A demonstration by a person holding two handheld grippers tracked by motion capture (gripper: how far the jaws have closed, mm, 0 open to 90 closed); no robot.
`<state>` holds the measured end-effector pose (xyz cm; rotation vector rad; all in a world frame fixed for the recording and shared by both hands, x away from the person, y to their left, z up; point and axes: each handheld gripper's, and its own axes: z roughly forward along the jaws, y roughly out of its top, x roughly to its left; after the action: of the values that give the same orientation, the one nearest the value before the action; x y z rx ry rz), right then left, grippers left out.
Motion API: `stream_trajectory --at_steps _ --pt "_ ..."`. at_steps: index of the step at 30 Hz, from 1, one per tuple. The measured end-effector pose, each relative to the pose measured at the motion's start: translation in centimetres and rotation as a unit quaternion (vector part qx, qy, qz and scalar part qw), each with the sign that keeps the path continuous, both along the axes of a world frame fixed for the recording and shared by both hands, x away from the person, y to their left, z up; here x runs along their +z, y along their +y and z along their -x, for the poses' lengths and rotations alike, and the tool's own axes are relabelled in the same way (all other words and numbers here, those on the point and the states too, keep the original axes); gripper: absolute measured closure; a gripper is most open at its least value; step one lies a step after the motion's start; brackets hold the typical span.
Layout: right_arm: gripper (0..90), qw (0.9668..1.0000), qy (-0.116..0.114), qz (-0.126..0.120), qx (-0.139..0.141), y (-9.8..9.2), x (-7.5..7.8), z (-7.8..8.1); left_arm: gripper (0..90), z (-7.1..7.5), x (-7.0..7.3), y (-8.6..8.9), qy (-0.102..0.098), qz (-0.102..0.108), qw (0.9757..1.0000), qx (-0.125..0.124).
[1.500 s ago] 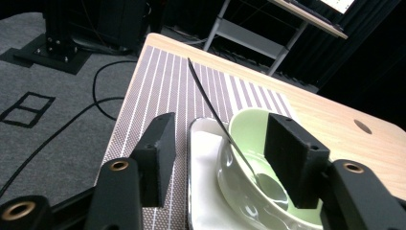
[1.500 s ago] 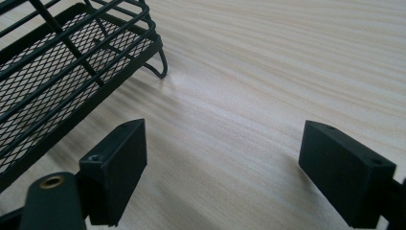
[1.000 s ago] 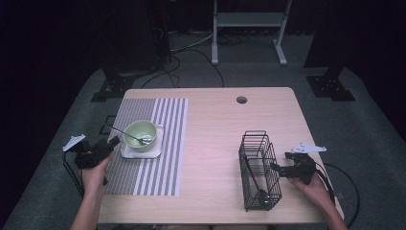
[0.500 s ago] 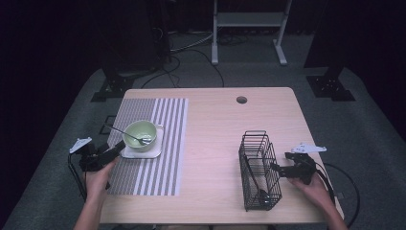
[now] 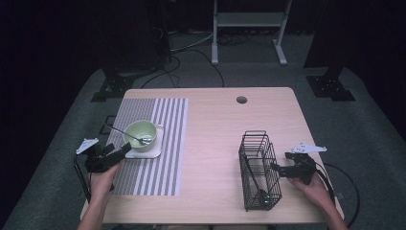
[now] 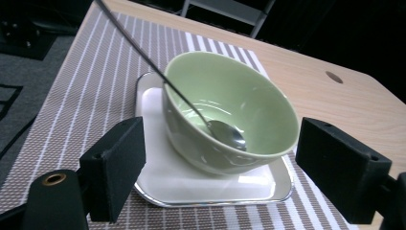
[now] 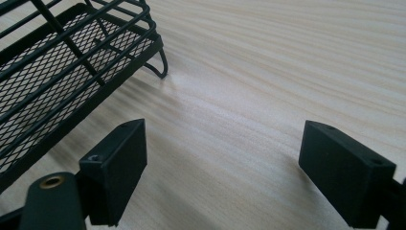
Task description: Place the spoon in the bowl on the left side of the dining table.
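Change since the earlier frames: left gripper (image 5: 125, 149) had drawn back from the green bowl (image 5: 140, 134) toward the table's left edge, its jaws just opening, with nothing between them.
Bowl: sat on a white square plate (image 6: 163, 179) on the striped placemat (image 5: 163, 143), near the table's left edge, a spoon (image 6: 225, 134) resting inside with its handle leaning out over the rim.
Risk: I judged that closing on the bowl's rim could tip it off the plate or flick the spoon out, since the handle overhung.
Left gripper: wide, bowl ahead, not touching.
Right gripper (image 5: 274, 167): wide, holding nothing, just beside the black wire basket (image 5: 258, 167) near the right edge.
Basket risk: a nudge could slide it.
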<state>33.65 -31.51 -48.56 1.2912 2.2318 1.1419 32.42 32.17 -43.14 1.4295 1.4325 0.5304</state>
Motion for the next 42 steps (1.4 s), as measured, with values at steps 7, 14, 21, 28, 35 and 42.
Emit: stream_trajectory --at_steps 7,14,21,28,35,42 --pt "15.7 1.0000 0.000 -0.001 0.000 0.0 0.0 0.0 12.1 0.1 0.1 -0.9 0.000 -0.008 0.9999 -0.011" --pt "15.7 1.0000 0.000 0.000 0.000 0.0 0.0 0.0 10.6 0.2 0.3 -1.6 -0.001 -0.012 0.9997 -0.021" --pt "15.7 1.0000 0.001 0.000 -0.001 0.0 0.0 0.0 10.4 0.4 0.3 -2.7 -0.003 -0.006 0.9992 -0.040" --pt "15.7 1.0000 0.001 0.000 -0.001 0.0 0.0 0.0 10.4 0.5 0.4 -4.0 -0.004 -0.011 0.9982 -0.058" --pt "15.7 1.0000 0.001 -0.001 -0.001 0.0 0.0 0.0 10.3 0.7 0.1 -5.3 -0.003 -0.019 0.9967 -0.079" --pt "15.7 1.0000 -0.001 -0.001 0.000 0.0 0.0 0.0 10.3 0.8 -0.1 -6.5 -0.003 -0.021 0.9954 -0.094"
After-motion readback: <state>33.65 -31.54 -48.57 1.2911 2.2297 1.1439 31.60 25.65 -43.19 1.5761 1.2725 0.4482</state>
